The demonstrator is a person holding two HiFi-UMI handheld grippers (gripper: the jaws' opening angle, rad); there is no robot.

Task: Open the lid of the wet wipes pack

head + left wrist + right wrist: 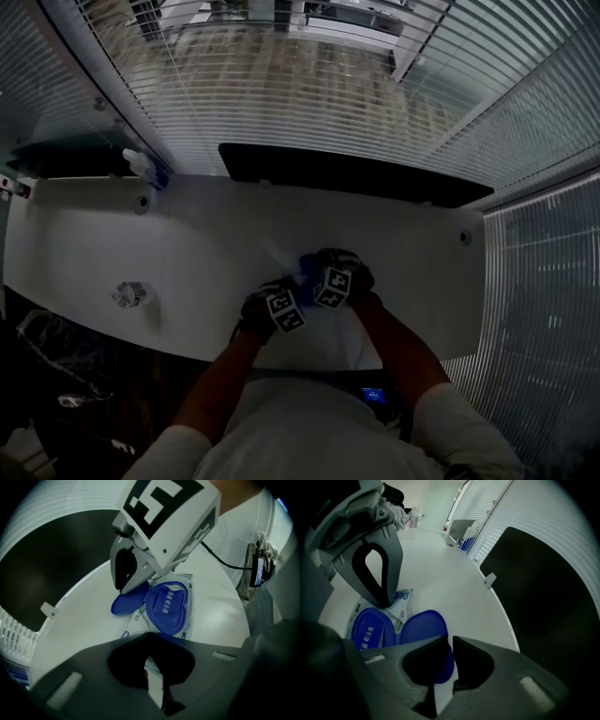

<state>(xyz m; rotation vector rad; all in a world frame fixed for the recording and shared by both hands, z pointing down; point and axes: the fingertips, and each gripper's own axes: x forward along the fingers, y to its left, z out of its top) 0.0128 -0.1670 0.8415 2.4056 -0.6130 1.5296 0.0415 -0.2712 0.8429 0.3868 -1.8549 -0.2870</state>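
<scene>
Left gripper [150,644]: jaws narrowed to a slit, with the near edge of the wet wipes pack [138,617] running in between them. The tip sits on the pack's printed corner. Right gripper [451,641]: jaws pinched close on the rim of the blue lid [423,629].

Lid is open, swung over and lying just beside the blue oval frame [167,607] it hinges on. White print shows on the sealed face inside the frame. Pack lies flat on the white worktop [187,244].

Head view: both grippers meet tip to tip near the middle of the worktop, close to its near edge. The left one is slightly nearer the person and the right one just beyond it. The pack is mostly hidden under them, with only a bluish bit showing. Bare forearms reach in from below, and a small device with a lit screen [375,396] sits at the person's waist.

Farther out, a small bottle [143,166] stands at the worktop's far left edge. A long dark panel [356,173] runs along the back edge, and slatted blinds [281,84] are beyond it.
</scene>
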